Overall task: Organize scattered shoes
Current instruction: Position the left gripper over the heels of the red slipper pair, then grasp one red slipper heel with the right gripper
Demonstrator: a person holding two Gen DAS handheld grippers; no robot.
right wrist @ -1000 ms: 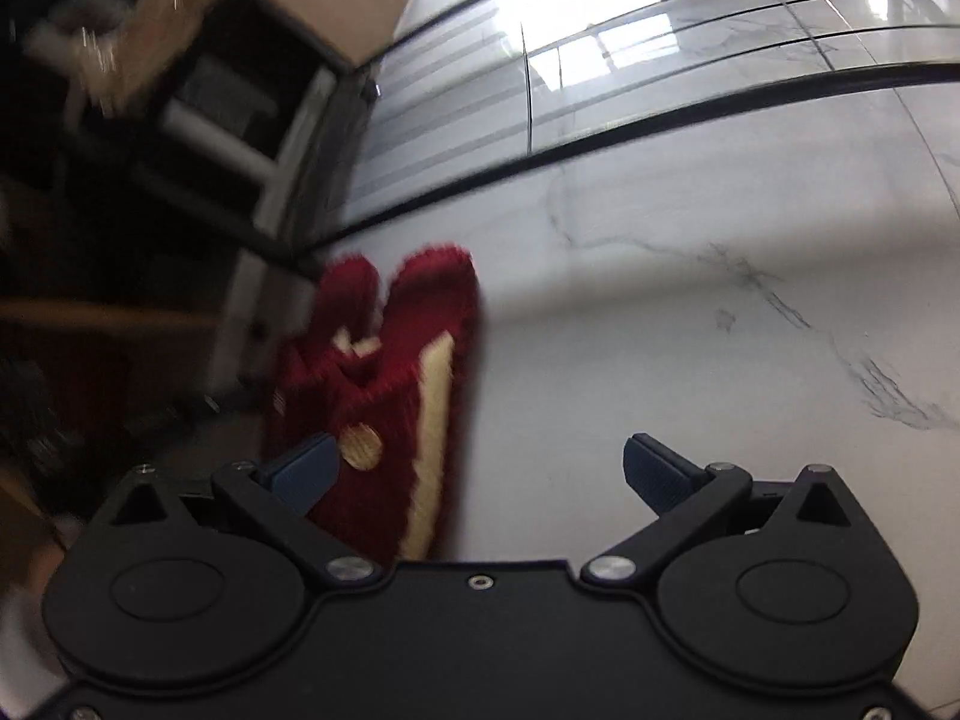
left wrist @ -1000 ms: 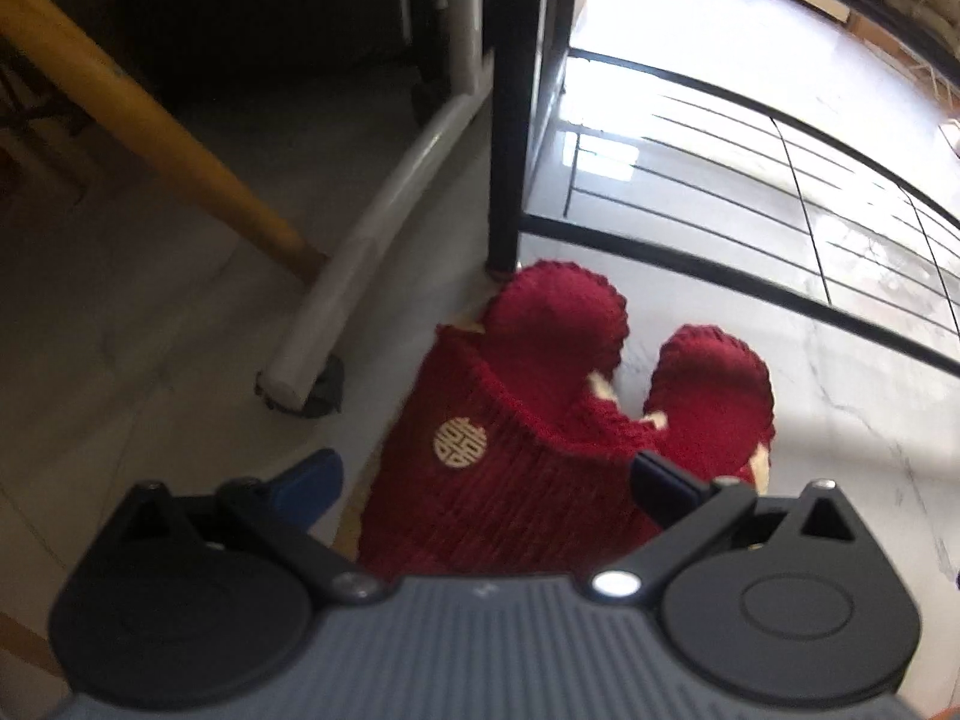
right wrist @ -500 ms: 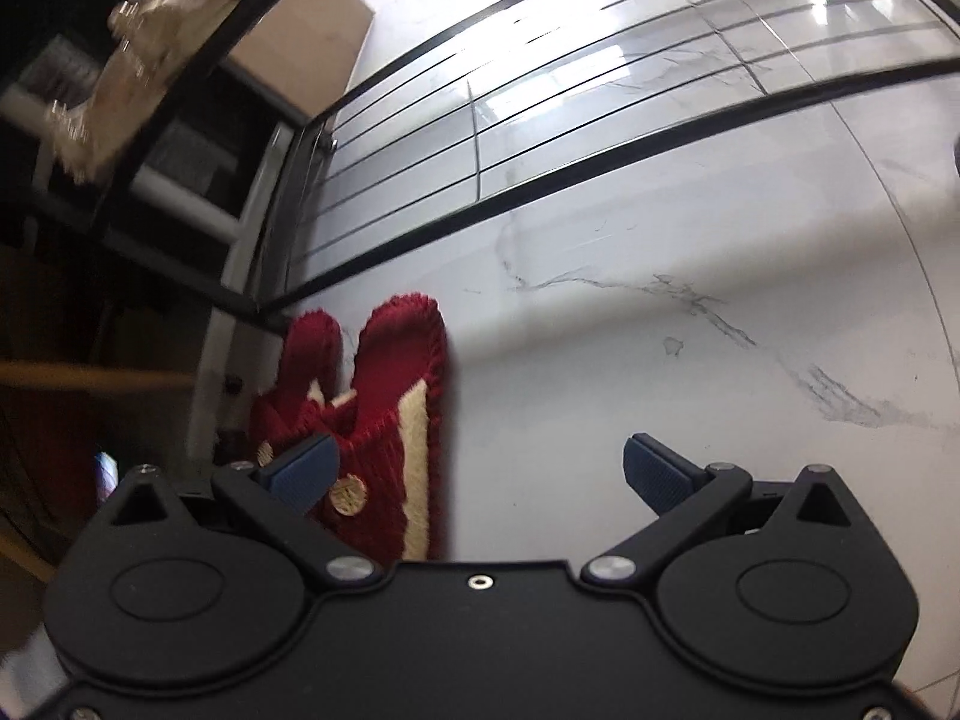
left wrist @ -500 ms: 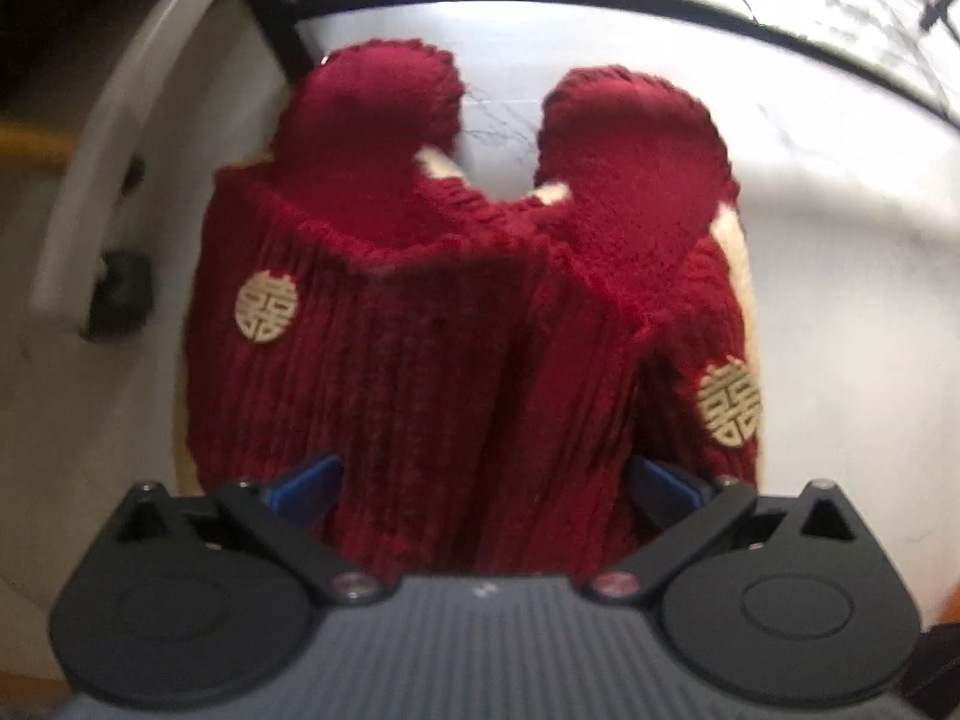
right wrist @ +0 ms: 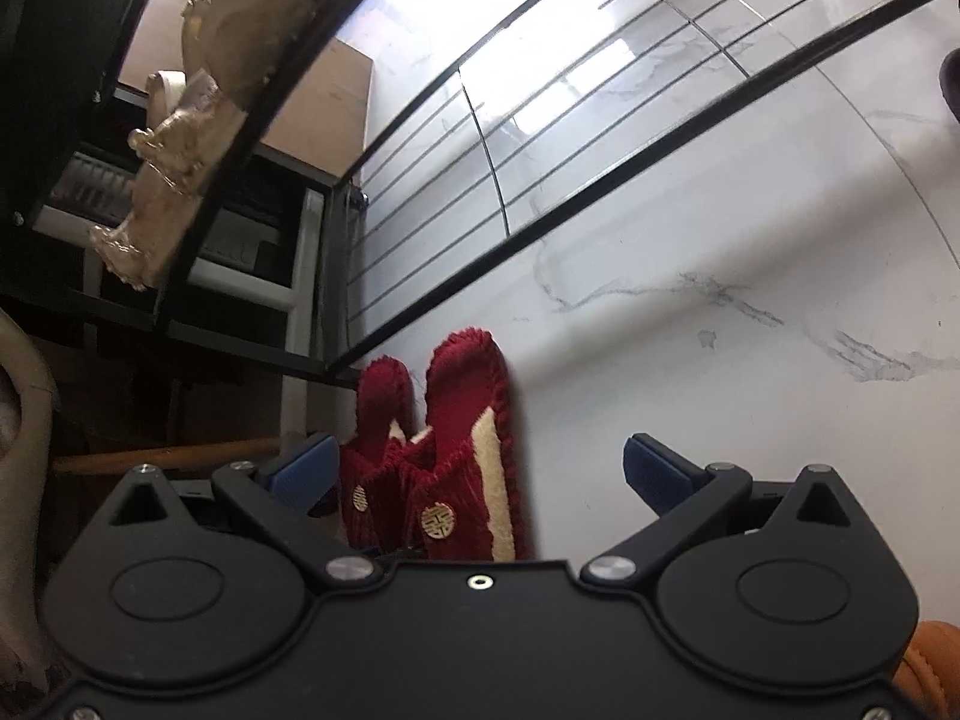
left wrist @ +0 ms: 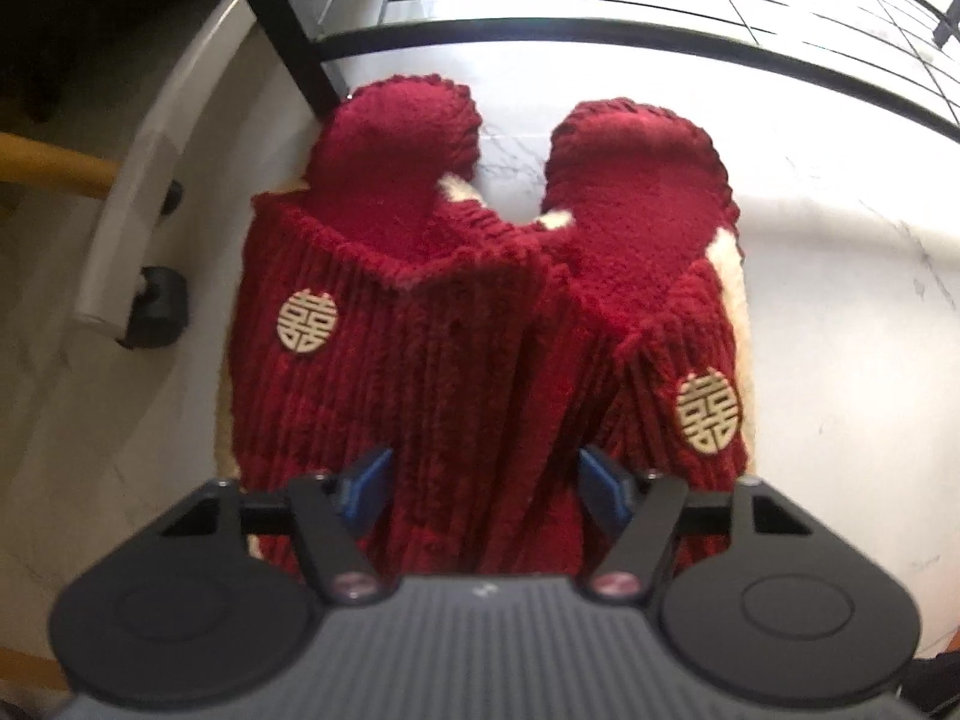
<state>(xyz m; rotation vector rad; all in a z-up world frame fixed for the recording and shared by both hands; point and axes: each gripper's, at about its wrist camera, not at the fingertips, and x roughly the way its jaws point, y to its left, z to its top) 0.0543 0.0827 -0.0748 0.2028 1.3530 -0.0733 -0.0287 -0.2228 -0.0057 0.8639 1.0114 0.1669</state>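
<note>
Marble floor [left wrist: 840, 360] | red slippers [left wrist: 420, 360] side by side, heels toward rack [left wrist: 600, 39]

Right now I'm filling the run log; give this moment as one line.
left gripper: closing on red slippers, pads pinching adjoining uppers | right gripper: open, empty | slippers: paired on white floor

Two dark red knitted slippers [left wrist: 480, 324] lie side by side, touching, on my white marble floor. Each bears a cream round emblem [left wrist: 308, 321].
</note>
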